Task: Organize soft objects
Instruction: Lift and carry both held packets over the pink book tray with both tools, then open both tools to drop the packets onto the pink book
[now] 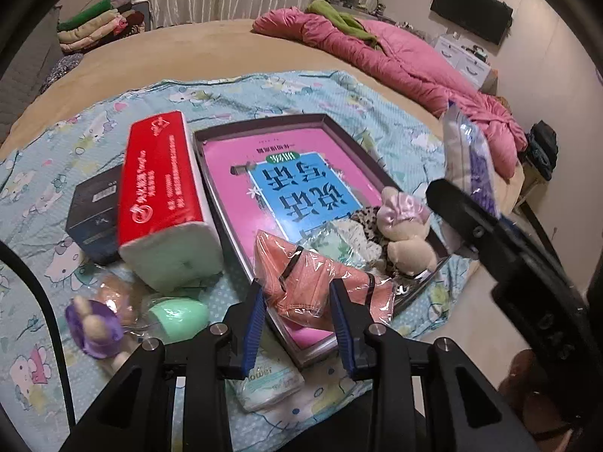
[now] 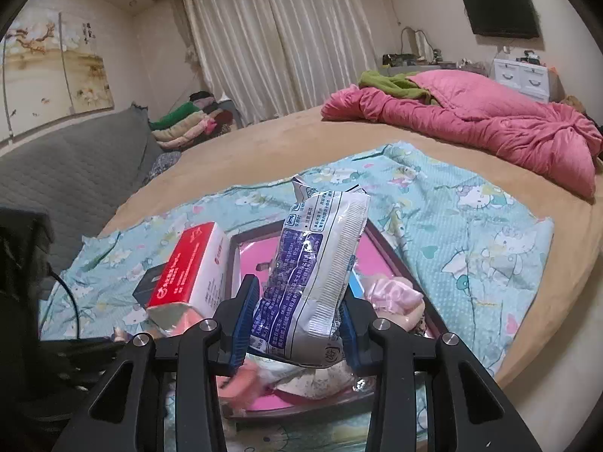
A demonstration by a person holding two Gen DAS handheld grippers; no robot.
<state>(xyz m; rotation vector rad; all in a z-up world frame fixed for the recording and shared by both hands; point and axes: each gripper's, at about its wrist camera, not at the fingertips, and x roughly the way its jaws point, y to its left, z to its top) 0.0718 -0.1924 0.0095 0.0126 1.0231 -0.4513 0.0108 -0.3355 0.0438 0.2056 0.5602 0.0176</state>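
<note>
A dark tray (image 1: 354, 139) with a pink and blue book in it lies on the patterned blanket. In it sit a bagged salmon cloth (image 1: 316, 286), a plush rabbit (image 1: 405, 229) and crumpled fabrics. My left gripper (image 1: 297, 312) is closed on the bagged salmon cloth at the tray's near edge. My right gripper (image 2: 297, 320) is shut on a white and purple tissue pack (image 2: 312, 275), held upright above the tray (image 2: 392, 248); the pack also shows in the left wrist view (image 1: 471, 154). A red tissue pack (image 1: 162, 188) stands left of the tray.
A dark box (image 1: 94, 214), a purple bunny toy (image 1: 96, 327), a green egg-shaped sponge (image 1: 181, 314) and a white wipes pack (image 1: 271, 384) lie on the blanket (image 1: 56, 150). A pink duvet (image 2: 471, 120) lies at the bed's far side. Folded clothes (image 2: 181, 124) are stacked by the curtains.
</note>
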